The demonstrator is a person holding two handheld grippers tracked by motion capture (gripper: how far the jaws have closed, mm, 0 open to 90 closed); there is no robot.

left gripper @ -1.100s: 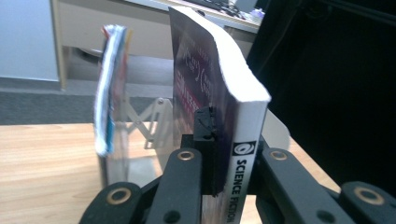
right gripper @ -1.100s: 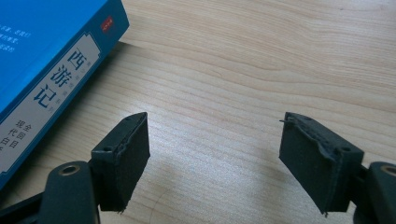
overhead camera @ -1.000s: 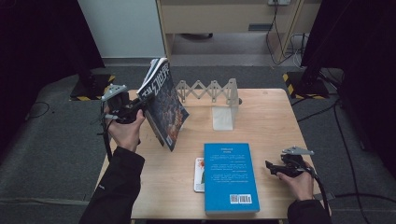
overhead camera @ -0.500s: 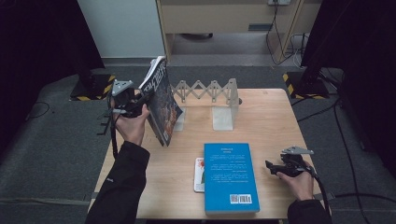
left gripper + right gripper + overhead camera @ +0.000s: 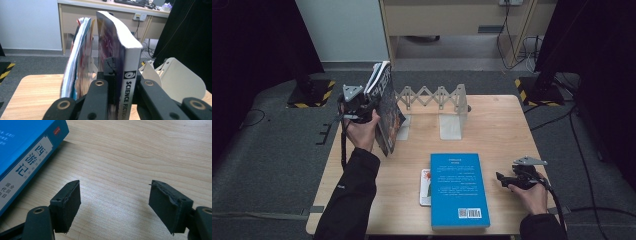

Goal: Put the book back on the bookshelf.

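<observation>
Near edge: blue book (image 5: 459,189) lies flat on the tabletop (image 5: 502,130), overlapping a thin booklet (image 5: 425,186). Right gripper (image 5: 502,178) rests just beside it, jaws spread, empty. Farther left, left gripper (image 5: 371,111) pinches the upright science fiction book (image 5: 125,75). Beyond stands the expandable book rack (image 5: 434,97).

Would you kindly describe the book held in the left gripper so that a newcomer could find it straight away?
Start at the wooden table and look to its far left corner, beside the white expanding book rack. There the left gripper holds a dark paperback upright by its spine. Unlike the blue book lying flat near the front, it stands on edge, and its white spine reads SCIENCE FICTION.
</observation>
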